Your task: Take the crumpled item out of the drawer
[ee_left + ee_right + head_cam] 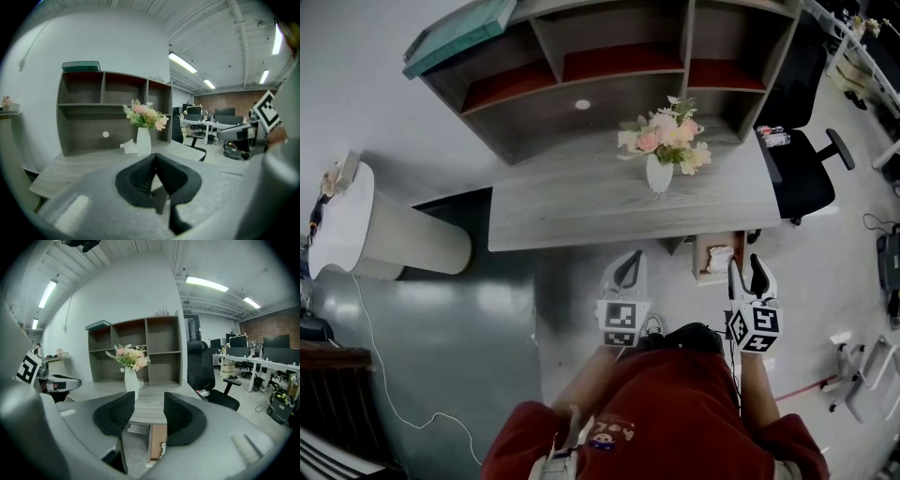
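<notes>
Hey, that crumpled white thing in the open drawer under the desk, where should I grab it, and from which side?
Pinch the crumpled item across its bunched-up bulk, coming straight down from above. The drawer is pulled out with its top open, and its walls seem to close off the sides. The right gripper is open and looks the nearer one, so it is probably the one to use.

The drawer (700,264) stands open under the desk (581,211) edge, at eleven o'clock from the right gripper (746,268), with only bare floor (581,309) between. The chair (802,178) crowds in at one o'clock. The vase (659,173) sits on the desktop, clear of the drawer.
</notes>
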Available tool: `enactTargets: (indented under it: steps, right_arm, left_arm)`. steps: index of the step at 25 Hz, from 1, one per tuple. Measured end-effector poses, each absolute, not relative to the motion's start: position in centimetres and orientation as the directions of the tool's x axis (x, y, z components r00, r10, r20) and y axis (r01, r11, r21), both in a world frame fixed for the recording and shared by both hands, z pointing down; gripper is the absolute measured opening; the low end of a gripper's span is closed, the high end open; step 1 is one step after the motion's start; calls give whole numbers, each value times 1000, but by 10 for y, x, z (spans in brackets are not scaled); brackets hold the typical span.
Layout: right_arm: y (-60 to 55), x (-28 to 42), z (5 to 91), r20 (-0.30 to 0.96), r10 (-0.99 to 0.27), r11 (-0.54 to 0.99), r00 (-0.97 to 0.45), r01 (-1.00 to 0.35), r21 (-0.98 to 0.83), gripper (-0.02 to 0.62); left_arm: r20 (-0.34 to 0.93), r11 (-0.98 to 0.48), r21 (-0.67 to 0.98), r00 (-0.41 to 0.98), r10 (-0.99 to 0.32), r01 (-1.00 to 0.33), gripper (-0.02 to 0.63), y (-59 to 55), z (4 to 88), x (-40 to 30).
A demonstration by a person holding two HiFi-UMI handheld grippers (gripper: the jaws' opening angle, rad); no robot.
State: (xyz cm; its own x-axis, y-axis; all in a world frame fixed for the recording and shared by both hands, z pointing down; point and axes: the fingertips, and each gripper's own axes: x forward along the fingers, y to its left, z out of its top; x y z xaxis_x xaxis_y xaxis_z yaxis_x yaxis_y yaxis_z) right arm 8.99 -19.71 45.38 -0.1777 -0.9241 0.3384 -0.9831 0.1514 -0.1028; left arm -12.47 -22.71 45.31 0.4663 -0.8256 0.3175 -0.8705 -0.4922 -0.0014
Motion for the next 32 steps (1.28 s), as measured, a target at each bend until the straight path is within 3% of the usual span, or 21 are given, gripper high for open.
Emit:
enactTargets:
  steps: [20, 32]
  right_arm:
    - [-237, 121, 506, 418, -894, 114, -158, -985, -129, 179]
    - [-251, 141, 576, 540, -823, 110, -175, -983, -150, 179]
  left_arm:
    - [383, -542, 9, 504, -774, -840, -3, -271, 489, -82]
    - [472, -581, 26, 522, -710, -813, -3, -279, 535, -46]
